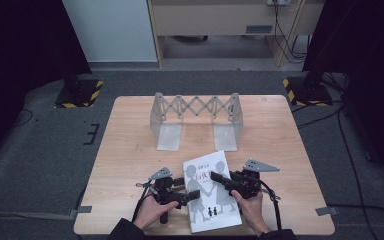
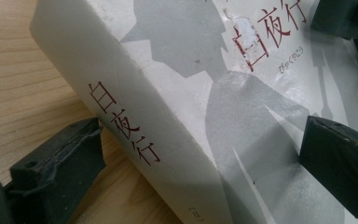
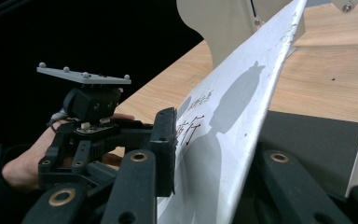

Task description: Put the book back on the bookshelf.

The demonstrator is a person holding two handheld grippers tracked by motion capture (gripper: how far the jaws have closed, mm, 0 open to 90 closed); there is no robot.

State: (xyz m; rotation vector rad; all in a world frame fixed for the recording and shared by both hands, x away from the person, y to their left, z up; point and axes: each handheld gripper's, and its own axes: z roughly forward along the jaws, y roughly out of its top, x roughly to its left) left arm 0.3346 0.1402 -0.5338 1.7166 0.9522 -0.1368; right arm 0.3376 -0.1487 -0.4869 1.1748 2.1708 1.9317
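Plainly, both grippers are working on the white book (image 1: pixel 212 192), which lies near the front edge of the bench (image 1: pixel 130 150), cover up, between the person's two hands. The right gripper (image 3: pixel 205 154) has its jaws clamped on the book's right edge, one above the cover and one below, so that side looks tilted up off the wood; probably the aim is to raise the book and stand it in the grey folding rack (image 1: pixel 196 120) waiting well behind it. The left gripper (image 2: pixel 200 154) sits at the spine side with its jaws standing wide, one low beside the spine on the wood and one over the cover, and neither presses on the book; it seems placed to steady or catch that side. Both forearms come in low from the near edge, with each hand wrapped round its handle and the grippers pointing inward at each other.
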